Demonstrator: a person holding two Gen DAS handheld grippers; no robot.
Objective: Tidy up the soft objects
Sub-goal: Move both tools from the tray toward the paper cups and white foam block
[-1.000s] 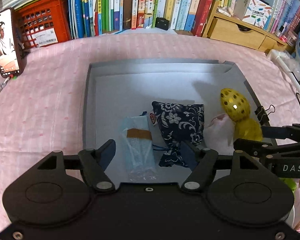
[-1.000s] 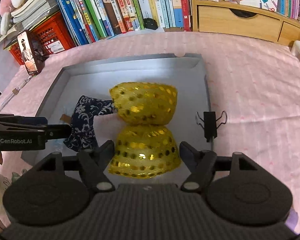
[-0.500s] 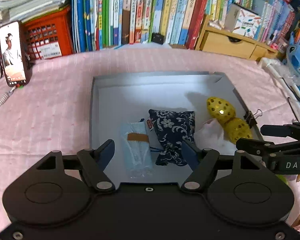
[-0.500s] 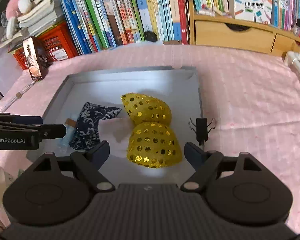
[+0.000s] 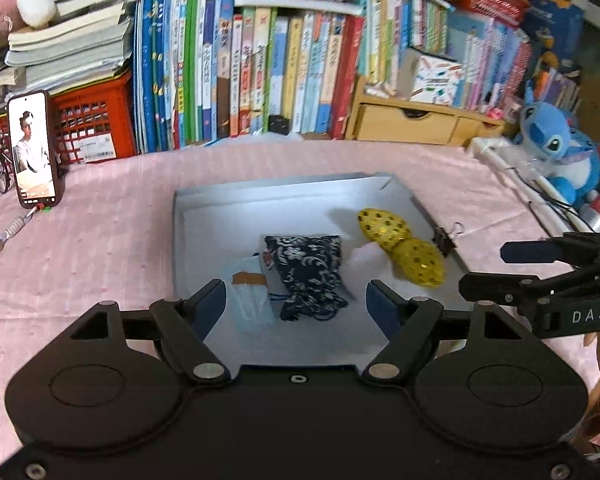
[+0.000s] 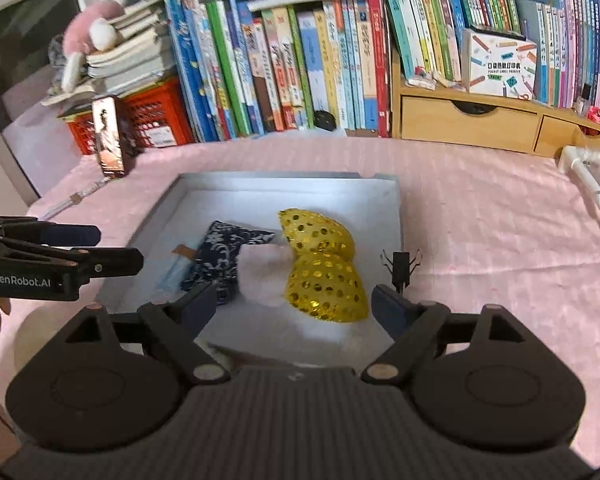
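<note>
Both tongs, the left tongs [image 5: 296, 304] and the right tongs [image 6: 294, 306], are hanging wide open above the grey tray [image 5: 260, 200], holding nothing, and their jaws have just been opening. The blue flowery pouch [image 5: 306, 274], the gold spotted bag [image 6: 324, 266] and a pale blue packet [image 5: 250, 300] are lying inside the tray on the pink counter [image 5: 100, 248].

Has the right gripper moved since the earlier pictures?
Yes. The right gripper has pulled up and back from the tray: the gold bow looks smaller and more bookshelf shows. Its jaws have just been opening, empty.
</note>
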